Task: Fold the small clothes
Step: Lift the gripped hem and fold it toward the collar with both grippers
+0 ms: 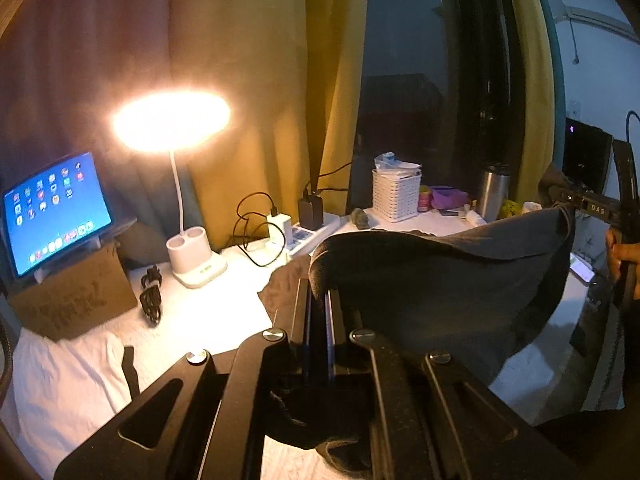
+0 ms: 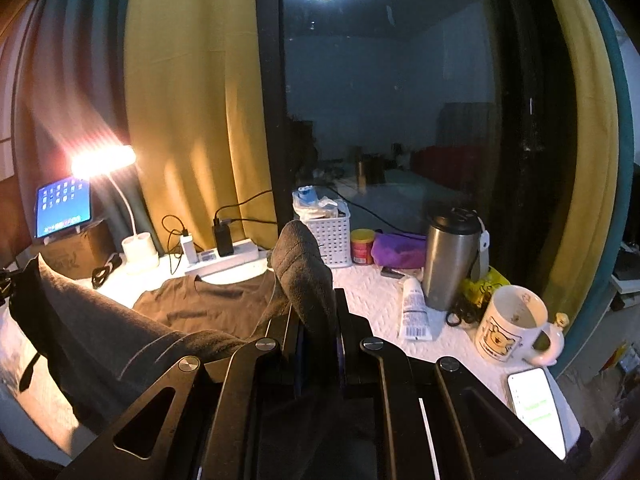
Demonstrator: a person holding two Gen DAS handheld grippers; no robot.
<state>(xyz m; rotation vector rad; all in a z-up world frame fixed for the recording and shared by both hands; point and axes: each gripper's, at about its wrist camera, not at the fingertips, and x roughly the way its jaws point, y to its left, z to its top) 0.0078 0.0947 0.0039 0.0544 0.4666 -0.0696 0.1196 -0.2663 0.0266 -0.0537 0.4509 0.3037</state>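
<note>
A dark grey small garment (image 1: 440, 276) hangs stretched in the air between my two grippers above the white table. My left gripper (image 1: 320, 292) is shut on one corner of it. My right gripper (image 2: 316, 304) is shut on the other corner, which sticks up between the fingers (image 2: 304, 260). The right gripper also shows at the right edge of the left wrist view (image 1: 576, 200), and the left one at the far left of the right wrist view (image 2: 12, 280). A brown T-shirt (image 2: 212, 300) lies flat on the table beyond the held garment.
A lit desk lamp (image 1: 188, 216), a tablet (image 1: 56, 212) on a cardboard box, chargers and a power strip (image 2: 224, 260) stand at the back left. A white basket (image 2: 332, 236), steel tumbler (image 2: 452, 256), tube (image 2: 414, 308), mug (image 2: 512, 324) and phone (image 2: 536, 408) are at the right.
</note>
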